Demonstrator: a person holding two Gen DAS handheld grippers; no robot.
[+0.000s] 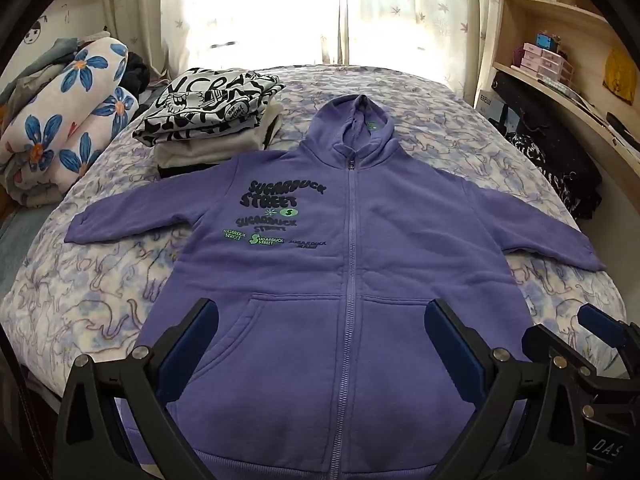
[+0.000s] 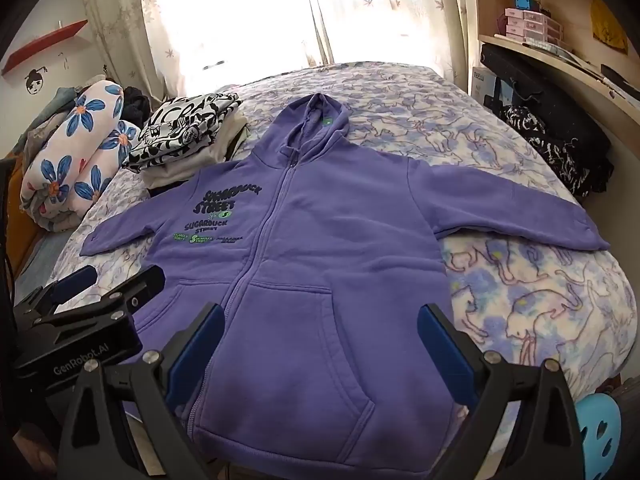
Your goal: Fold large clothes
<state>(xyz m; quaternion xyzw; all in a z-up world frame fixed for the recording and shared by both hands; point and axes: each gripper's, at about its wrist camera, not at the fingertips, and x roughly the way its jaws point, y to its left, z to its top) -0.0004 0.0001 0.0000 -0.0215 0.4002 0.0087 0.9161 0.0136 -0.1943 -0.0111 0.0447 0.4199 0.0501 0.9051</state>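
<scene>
The purple hoodie (image 1: 352,240) lies flat and face up on the bed (image 1: 500,152), zipped, with both sleeves spread to the sides and the hood pointing toward the window. No fold shows in it yet, so for this garment the whole job seems to be ahead: sleeves in, sides over, then the body doubled.

A stack of folded clothes (image 1: 212,120) sits beside the hoodie's left shoulder, touching or nearly touching the sleeve, which suggests earlier pieces are done. A rolled flowered blanket (image 1: 68,120) lies further left.

The left tool (image 1: 324,344) hangs above the hem near the pockets, jaws wide apart and holding nothing. The right tool (image 2: 320,344) hangs just beside it over the right pocket, equally spread and empty.

As for containers, small pink drawer boxes (image 2: 532,26) stand on the shelf at the right; their contents cannot be made out.
</scene>
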